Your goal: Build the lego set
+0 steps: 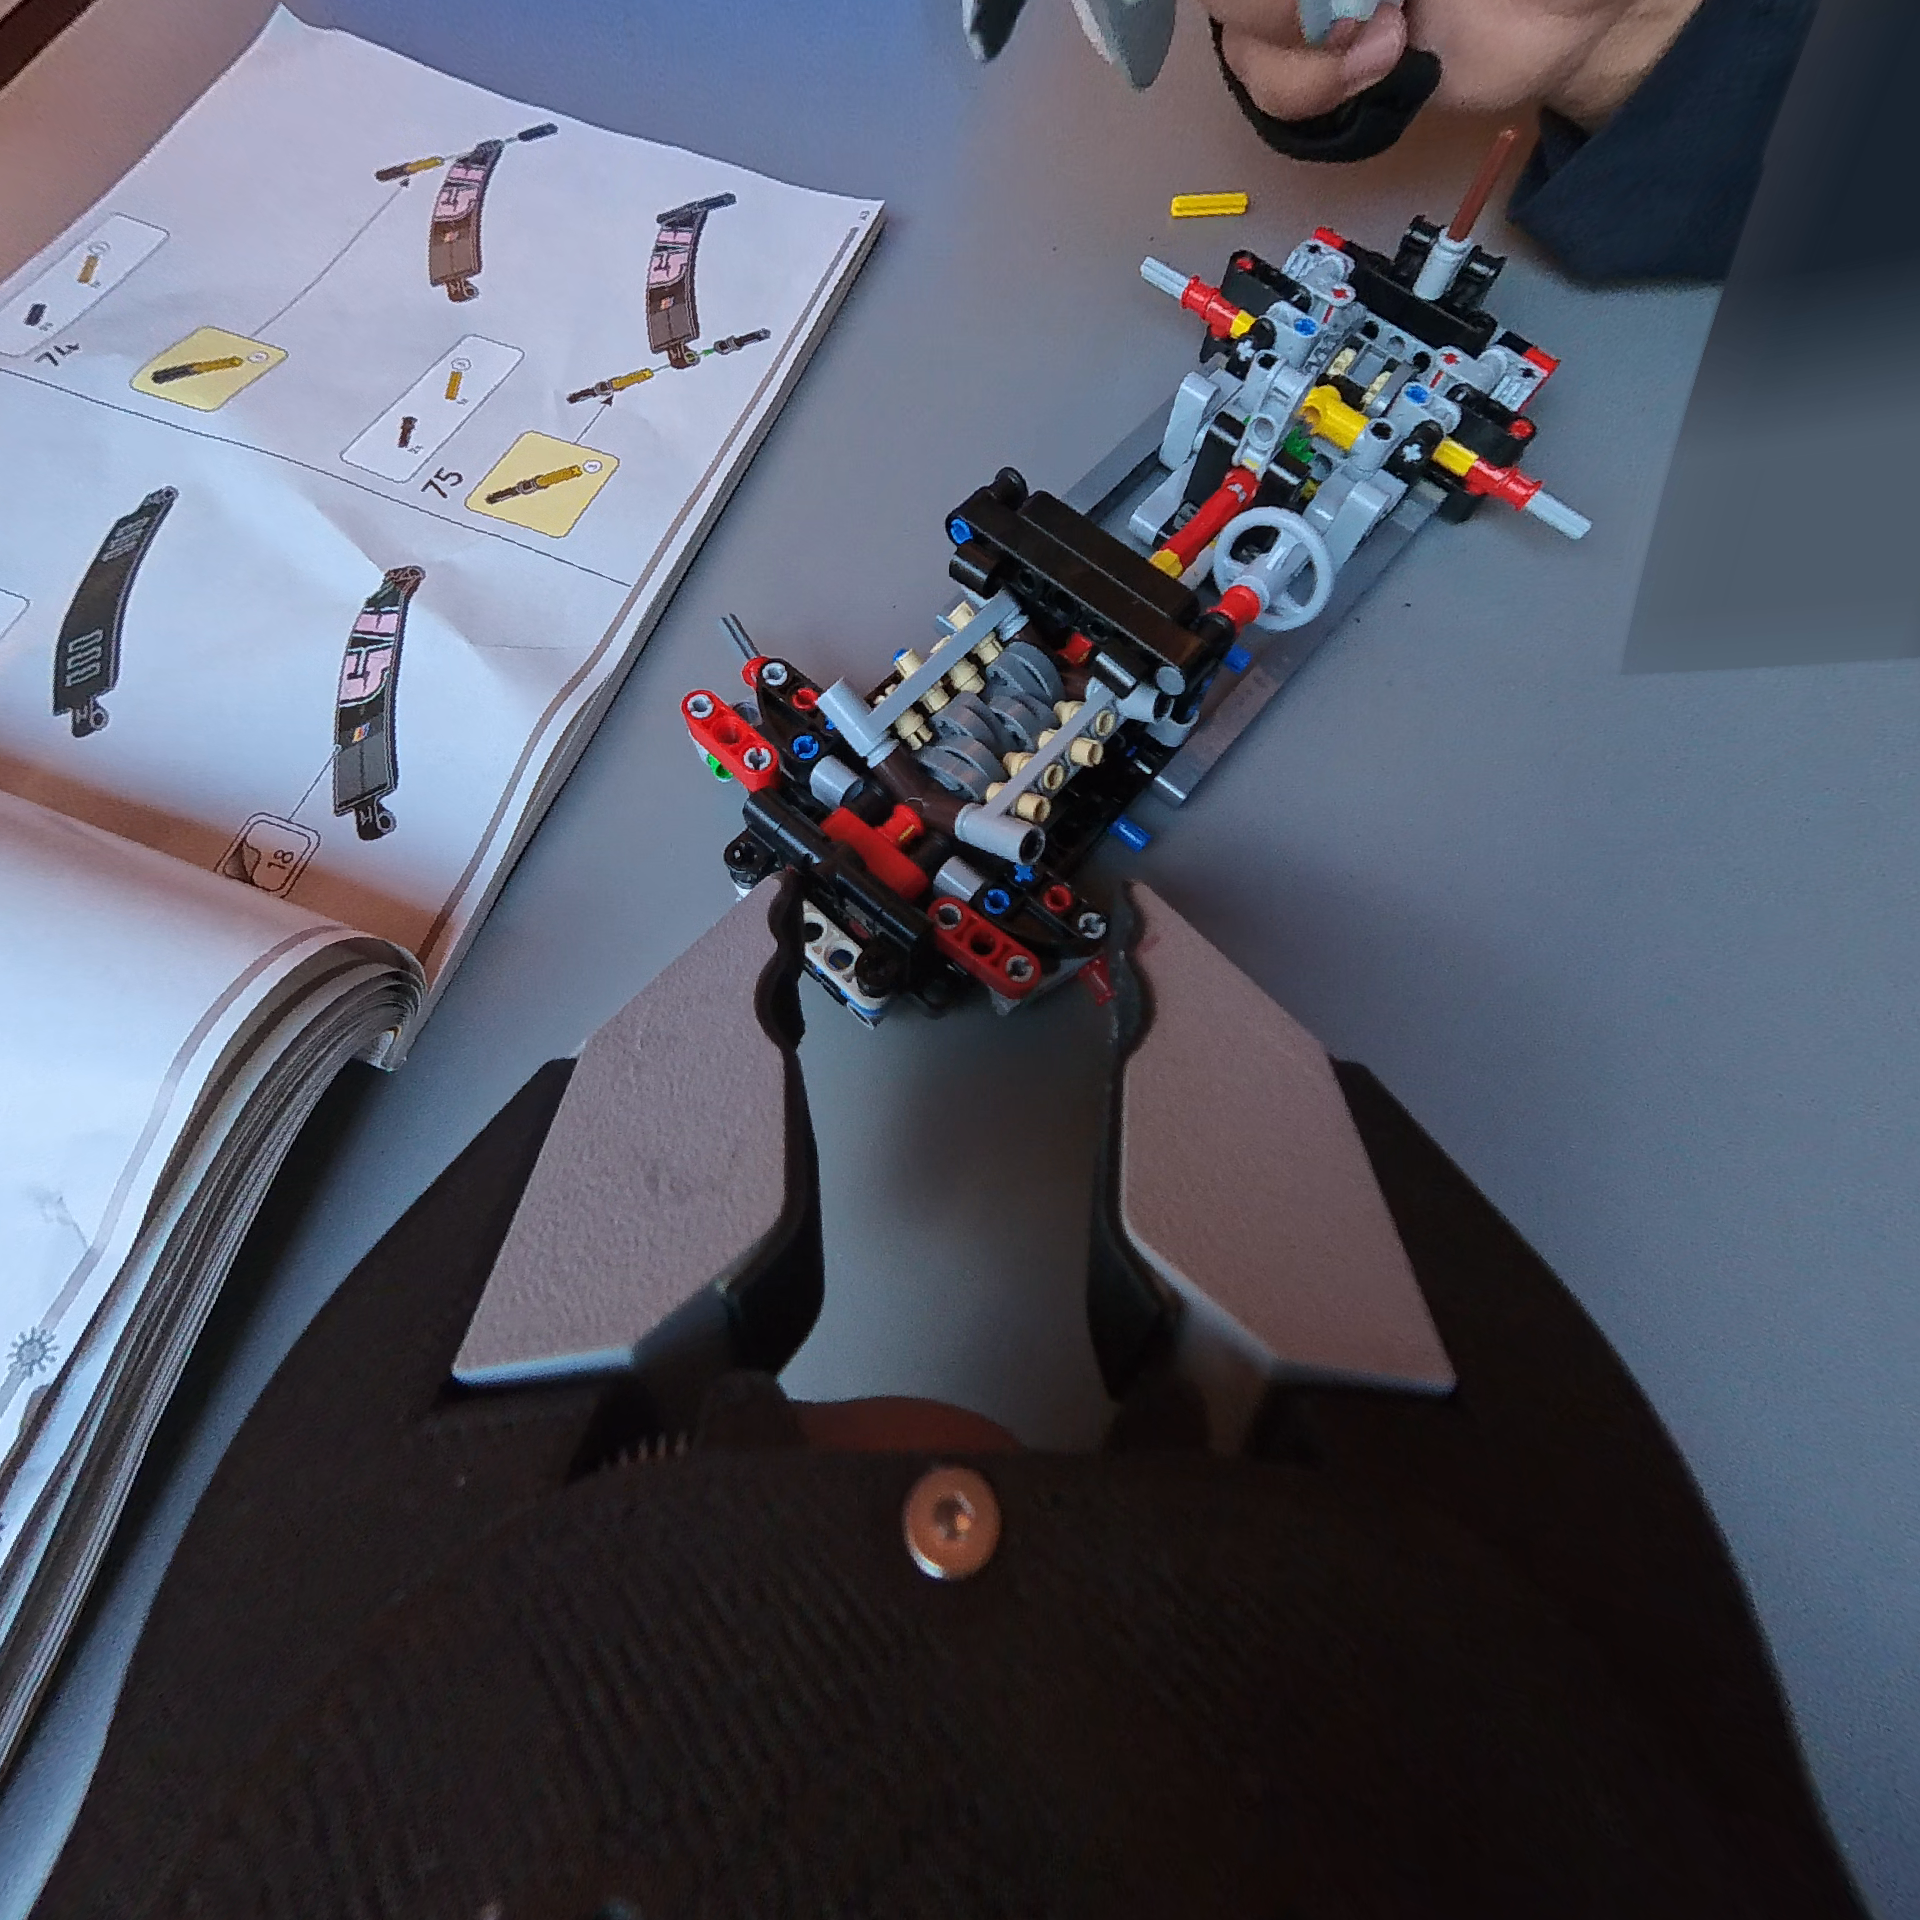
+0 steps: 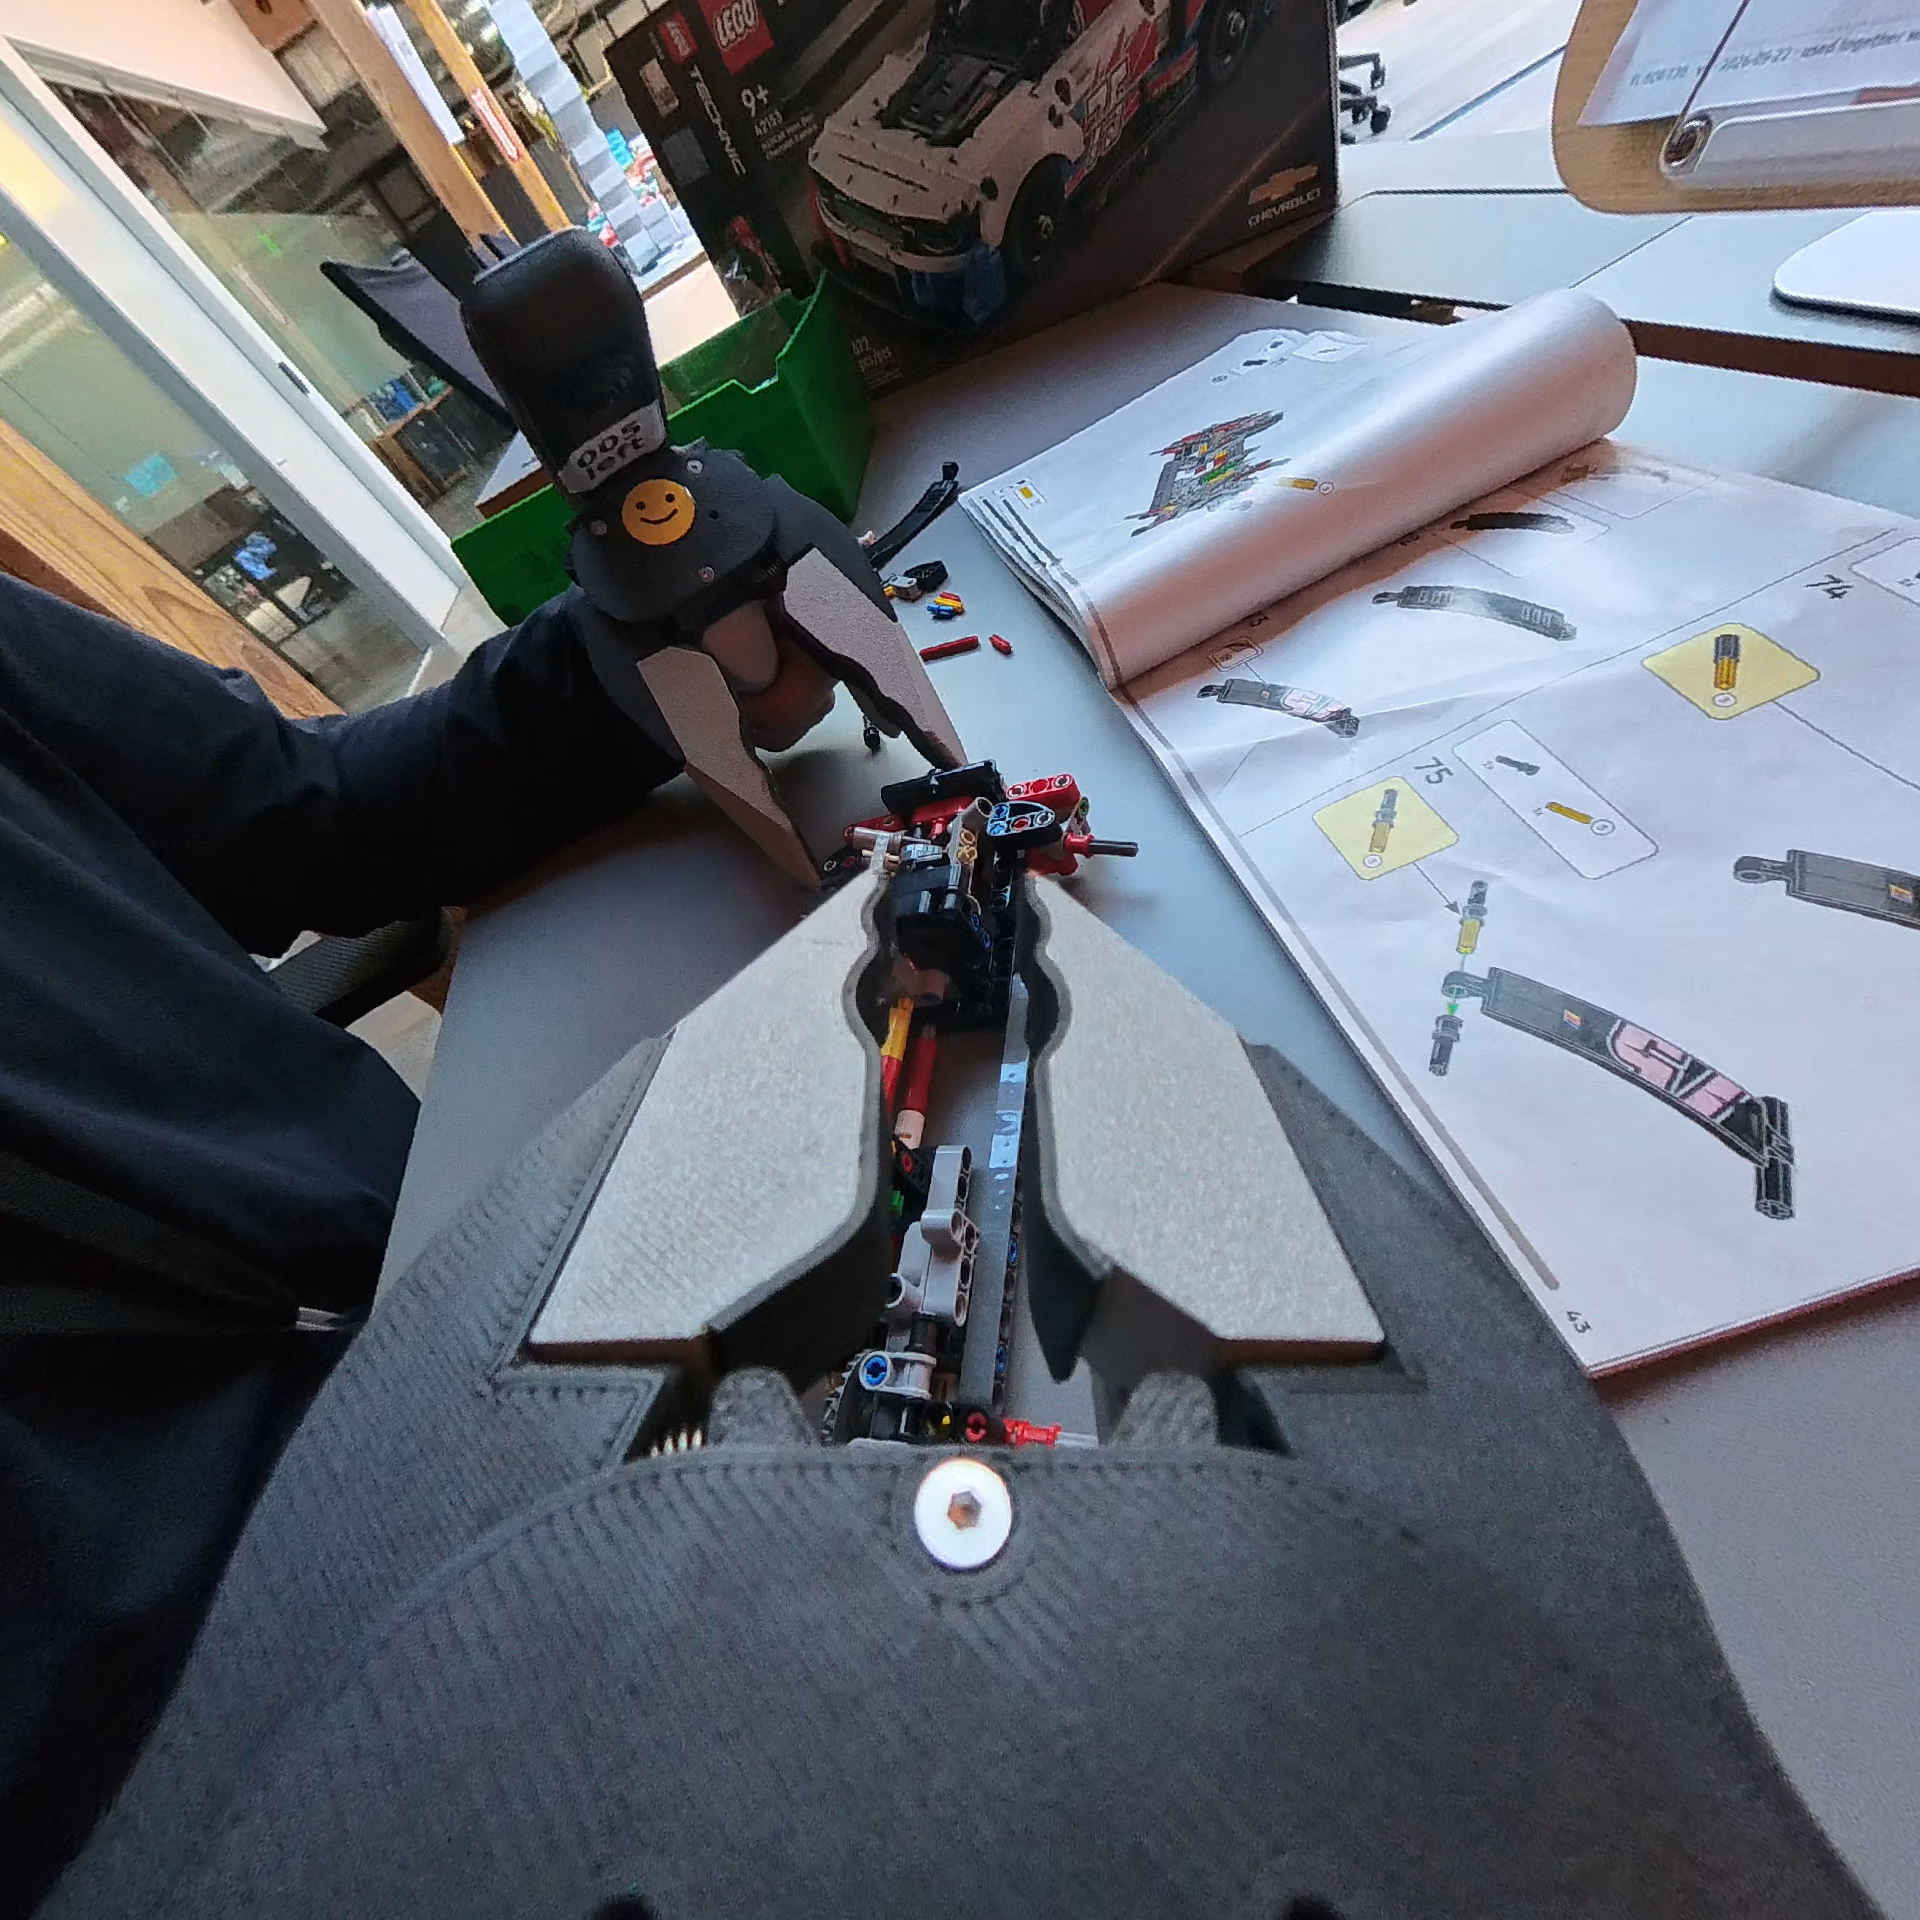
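Observation:
A brick-built car chassis (image 1: 1039, 727) of black, grey and red parts lies on the grey table (image 1: 1558, 1039). My left gripper (image 1: 956, 925) is shut on its near end, one pad against each side. The right wrist view shows the same grip (image 2: 881, 821). My right gripper (image 2: 951, 894) is open and hovers over the other end, looking along the chassis (image 2: 966, 862), which shows through the gap between its pads. It appears at the top of the left wrist view (image 1: 1065, 62), clear of the chassis. A brown axle (image 1: 1484, 187) sticks up from the far end.
An open instruction booklet (image 1: 312, 520) lies beside the chassis (image 2: 1455, 727). A yellow pin (image 1: 1208, 204) lies near the far end. Loose small parts (image 2: 935, 603), a green bin (image 2: 769, 416) and the set's box (image 2: 1039, 156) stand behind. A dark sleeve (image 2: 208, 831) fills the left. Across from one pair of fingers to the other is roughly 12 cm.

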